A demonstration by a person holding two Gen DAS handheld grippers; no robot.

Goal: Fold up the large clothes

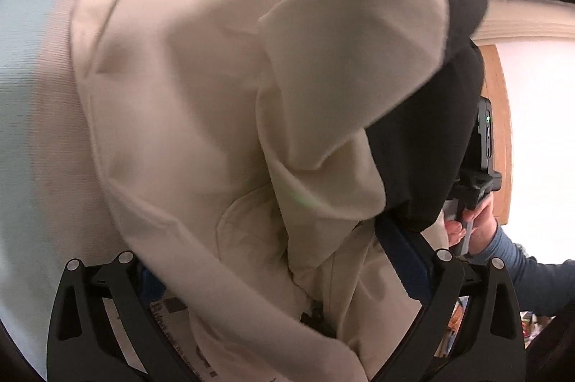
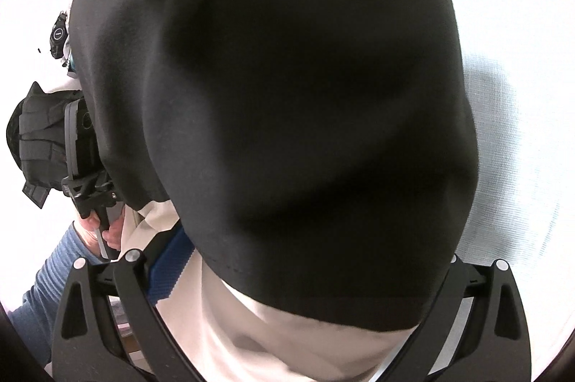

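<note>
Cream garment (image 1: 201, 116) with a black lining (image 2: 287, 87) bunches between both tongs, draped ahead over a pale tabletop (image 1: 32, 116). Left tongs (image 1: 284, 303) and right tongs (image 2: 298, 303) hold cloth between spread fingers; their grip can't be told.

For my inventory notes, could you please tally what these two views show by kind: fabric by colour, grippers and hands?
Cream fabric: 1, the cream jacket
Black fabric: 1, the black panel; whether it belongs to the same garment cannot be told
Grippers: 2, left gripper and right gripper
Hands in view: 2, right hand and left hand
Total: 6
</note>
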